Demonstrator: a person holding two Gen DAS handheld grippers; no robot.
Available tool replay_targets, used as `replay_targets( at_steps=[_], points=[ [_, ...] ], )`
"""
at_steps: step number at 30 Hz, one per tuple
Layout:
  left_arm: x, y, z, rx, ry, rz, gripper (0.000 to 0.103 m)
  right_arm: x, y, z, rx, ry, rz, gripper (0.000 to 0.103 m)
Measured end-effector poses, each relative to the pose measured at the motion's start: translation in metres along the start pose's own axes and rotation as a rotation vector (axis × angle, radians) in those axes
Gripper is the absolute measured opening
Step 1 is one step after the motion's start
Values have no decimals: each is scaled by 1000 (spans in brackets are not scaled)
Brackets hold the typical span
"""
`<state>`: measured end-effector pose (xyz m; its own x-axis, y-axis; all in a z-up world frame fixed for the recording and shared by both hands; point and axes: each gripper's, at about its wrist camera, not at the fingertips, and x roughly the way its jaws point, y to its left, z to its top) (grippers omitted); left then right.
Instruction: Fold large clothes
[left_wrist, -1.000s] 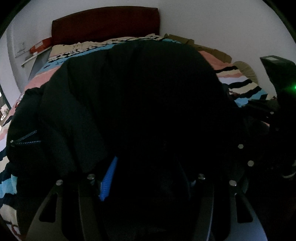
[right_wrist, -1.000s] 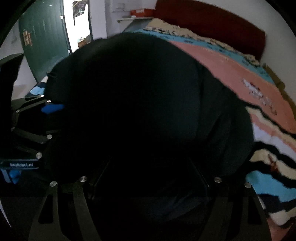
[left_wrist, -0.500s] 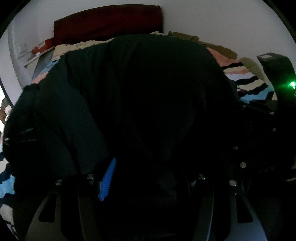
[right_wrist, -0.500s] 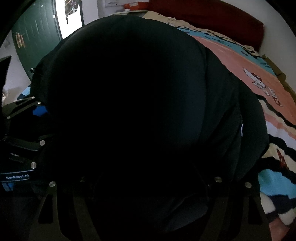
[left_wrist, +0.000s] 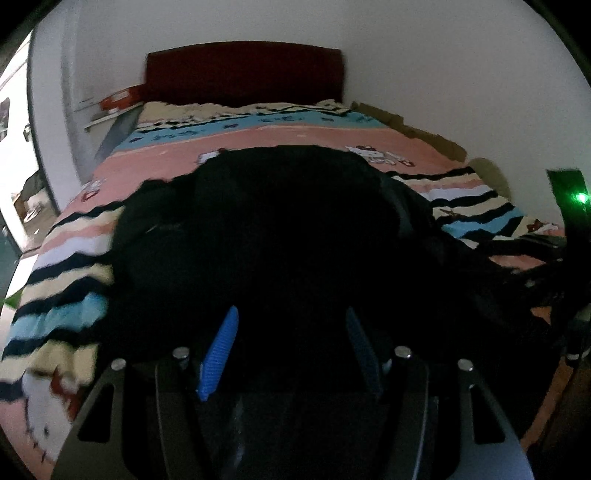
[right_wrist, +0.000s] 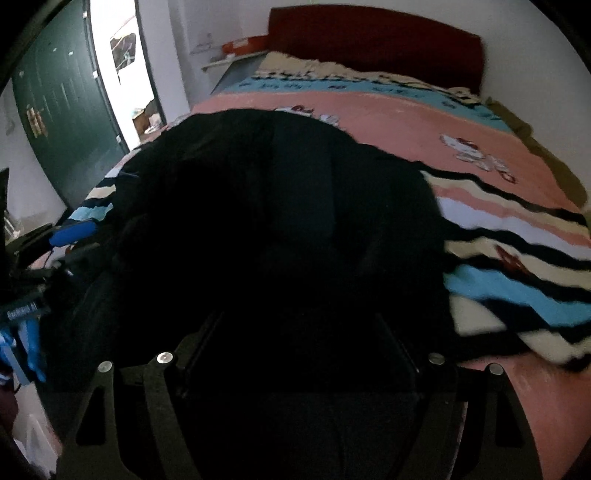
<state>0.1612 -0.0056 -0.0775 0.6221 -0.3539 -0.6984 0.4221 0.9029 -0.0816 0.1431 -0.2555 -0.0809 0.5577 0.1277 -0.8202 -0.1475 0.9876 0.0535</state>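
While the left gripper (left_wrist: 291, 332) stands part open with its blue pads (left_wrist: 218, 350) clear of cloth, the right gripper's (right_wrist: 295, 332) grip cannot be told; a black jacket (left_wrist: 280, 221) heaps just ahead on the striped blanket (right_wrist: 517, 236), a red headboard (left_wrist: 243, 74) beyond.

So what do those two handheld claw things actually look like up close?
The left gripper has two long fingers faced with ribbed blue pads, on dark grey metal plates with silver bolts and slot cut-outs. The right gripper has the same dark bolted plates, but its fingers are lost against the black garment. Seen from the right, the left unit carries a small white-lettered label.
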Motion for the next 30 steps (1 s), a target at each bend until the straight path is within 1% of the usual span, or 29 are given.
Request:
replay_targets(
  at_steps=[3,6,9,14,19,22,26,30],
  points=[
    [-27,20,-19,-47,16,15,59,-26,-14,-19,36,-27,-20,84],
    [-54,38,-45,-84,24,38,59,-48,-30,-42,67,-39,-48,85],
    [-74,55,-74,-126,31,77,63,-60,-42,-62,103,-37,-60,87],
    [-100,85,-115,-267,25,73,64,-72,-62,-94,147,-18,-80,90],
    [-106,104,-146,-374,42,57,65,-70,-68,-114,165,11,-89,92],
    [-104,113,-156,-416,56,49,65,-67,-72,-122,188,26,-78,96],
    [-97,128,-165,-498,68,-7,65,-61,-76,-130,211,50,-61,100],
    [-87,138,-171,-560,72,-68,65,-54,-76,-131,212,70,-49,102]
  ],
)
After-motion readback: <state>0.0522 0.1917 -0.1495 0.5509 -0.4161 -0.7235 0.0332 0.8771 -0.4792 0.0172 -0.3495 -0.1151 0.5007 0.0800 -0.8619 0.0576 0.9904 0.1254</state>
